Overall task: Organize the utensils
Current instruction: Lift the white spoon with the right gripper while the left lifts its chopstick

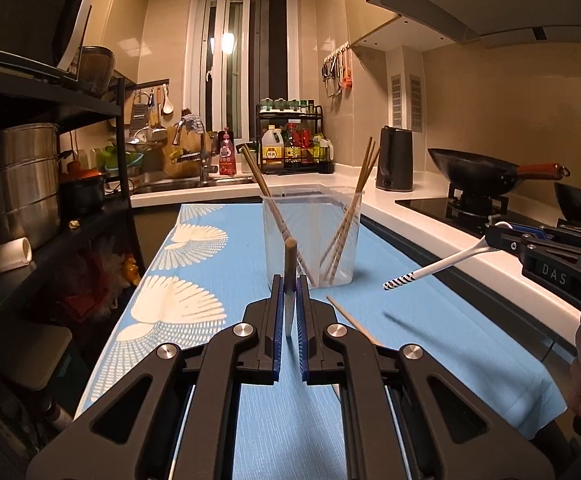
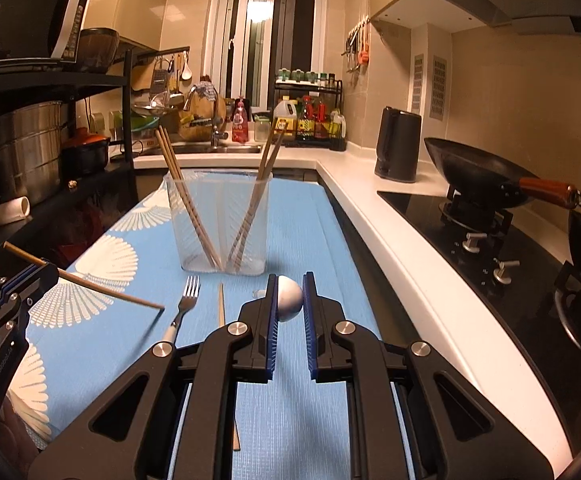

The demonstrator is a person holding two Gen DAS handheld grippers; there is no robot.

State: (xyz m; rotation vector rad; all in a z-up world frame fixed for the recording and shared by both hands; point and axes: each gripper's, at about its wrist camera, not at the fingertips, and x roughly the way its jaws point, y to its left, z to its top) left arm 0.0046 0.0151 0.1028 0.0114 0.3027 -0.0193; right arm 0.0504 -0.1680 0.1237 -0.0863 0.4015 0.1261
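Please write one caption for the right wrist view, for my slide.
Right gripper holds a white spoon before a clear container of chopsticks.

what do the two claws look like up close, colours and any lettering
Both are matte black plastic linkages with round silver pivot bolts and blue ribbed pads lining the fingers. The left claw matches the right claw. White letters "DAS" show on the right one's side; faint white lettering runs along the left's body.

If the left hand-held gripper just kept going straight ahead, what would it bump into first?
Most likely the clear plastic container holding chopsticks, which stands directly ahead of the left hand-held gripper. The chopstick it grips would probably touch first, though depth is hard to judge.
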